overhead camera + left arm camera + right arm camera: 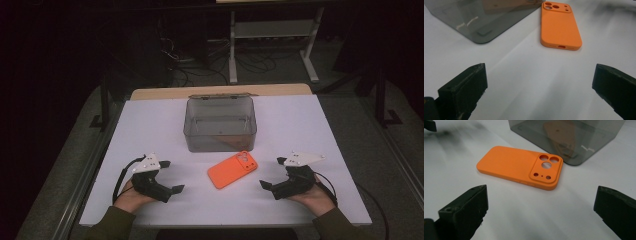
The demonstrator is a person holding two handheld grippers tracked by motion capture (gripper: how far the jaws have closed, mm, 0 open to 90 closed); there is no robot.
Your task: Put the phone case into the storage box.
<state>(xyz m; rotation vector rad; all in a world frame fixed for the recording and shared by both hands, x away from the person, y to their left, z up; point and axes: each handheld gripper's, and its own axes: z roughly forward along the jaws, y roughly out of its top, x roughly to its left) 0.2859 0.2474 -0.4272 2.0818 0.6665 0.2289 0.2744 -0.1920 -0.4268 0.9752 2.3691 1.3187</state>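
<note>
An orange phone case (233, 169) lies flat on the white table (150, 125), camera cut-outs up, just in front of a smoky clear plastic box (220, 124). My left gripper (170, 176) rests near the front edge, left of the case, jaws wide apart with nothing between them. My right gripper (270, 173) sits to the right of the case, also open and empty. From the left gripper (539, 82) the phone case (559, 25) lies ahead with the box (481, 20) beyond it. Over the right gripper (540, 202) the phone case (520, 166) lies close, the box (574, 137) behind.
The box has its lid (222, 96) folded back at the far side and looks empty. Beyond the table stand a white desk frame (272, 35) and tangled cables (200, 65) on the dark floor.
</note>
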